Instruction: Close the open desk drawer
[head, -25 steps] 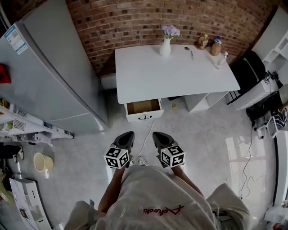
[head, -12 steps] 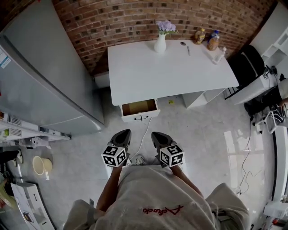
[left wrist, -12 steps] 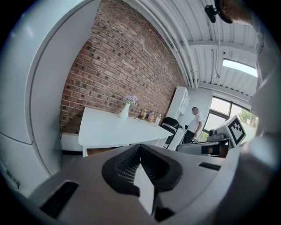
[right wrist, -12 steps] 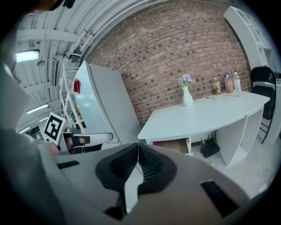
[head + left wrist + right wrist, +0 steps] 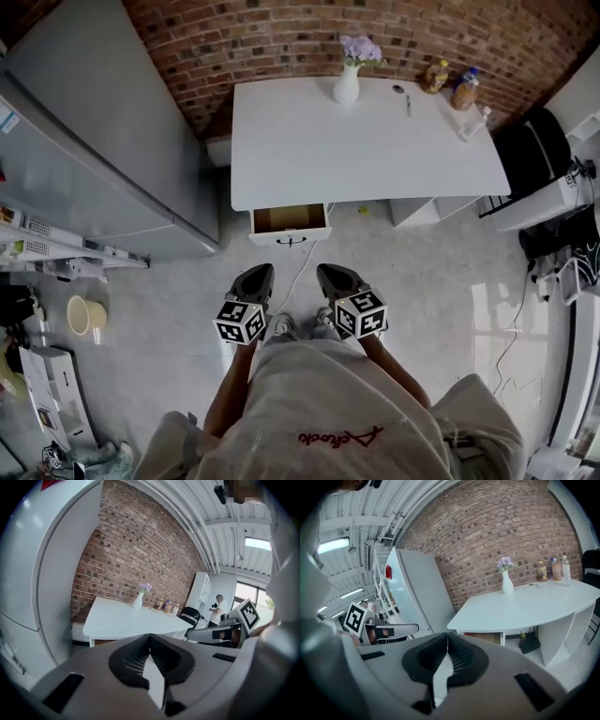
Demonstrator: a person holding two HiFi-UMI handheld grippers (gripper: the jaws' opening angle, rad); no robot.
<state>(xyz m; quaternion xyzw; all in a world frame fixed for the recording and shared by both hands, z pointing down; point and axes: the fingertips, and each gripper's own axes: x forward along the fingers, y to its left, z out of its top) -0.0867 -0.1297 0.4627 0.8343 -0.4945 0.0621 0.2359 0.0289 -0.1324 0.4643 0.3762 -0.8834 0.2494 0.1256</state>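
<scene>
The white desk (image 5: 366, 150) stands against the brick wall. Its drawer (image 5: 289, 223) is pulled out under the left end, showing a bare brown inside and a dark handle on its white front. Both grippers are held side by side in front of the person, short of the drawer and apart from it. My left gripper (image 5: 260, 272) is shut with nothing in it, and so is my right gripper (image 5: 328, 272). The left gripper view shows closed jaws (image 5: 150, 637) with the desk (image 5: 122, 618) and drawer (image 5: 103, 642) beyond. The right gripper view shows closed jaws (image 5: 447, 639), the desk (image 5: 525, 606) and the drawer (image 5: 485, 637).
A tall grey fridge (image 5: 84, 141) stands left of the desk. A vase of flowers (image 5: 347, 84) and bottles (image 5: 450, 84) sit on the desktop. A white cable (image 5: 302, 270) runs over the floor below the drawer. A black chair (image 5: 530, 150) is at the right.
The person has stepped towards the desk, and both grippers have come a little nearer the drawer. Both stay shut, and the drawer has not moved.
</scene>
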